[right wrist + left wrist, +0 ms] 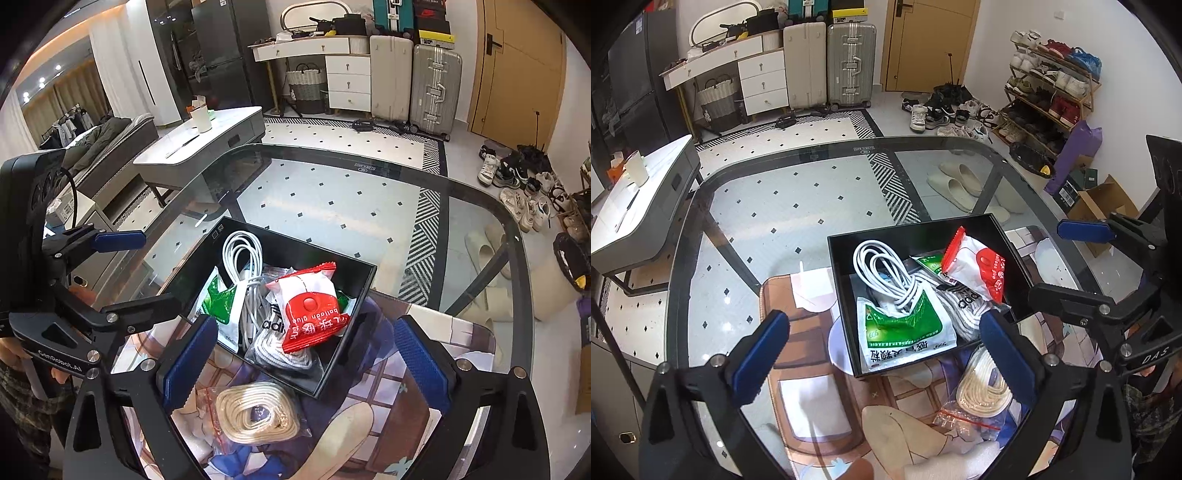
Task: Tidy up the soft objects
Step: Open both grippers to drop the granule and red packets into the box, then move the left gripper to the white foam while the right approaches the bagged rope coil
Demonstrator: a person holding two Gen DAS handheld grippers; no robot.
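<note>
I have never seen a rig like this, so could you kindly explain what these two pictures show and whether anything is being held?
There is no robot: a person holds a clamp-like gripper in each hand, and each carries a camera that looks along its fingers. One picture comes from the left gripper, the other from the right gripper. Both stand open and hold nothing. Below is a glass table with a printed mat. On the mat sits a black box holding a white cable, a green and white packet and a red and white packet. A clear bag of cream cord lies outside the box.
</note>
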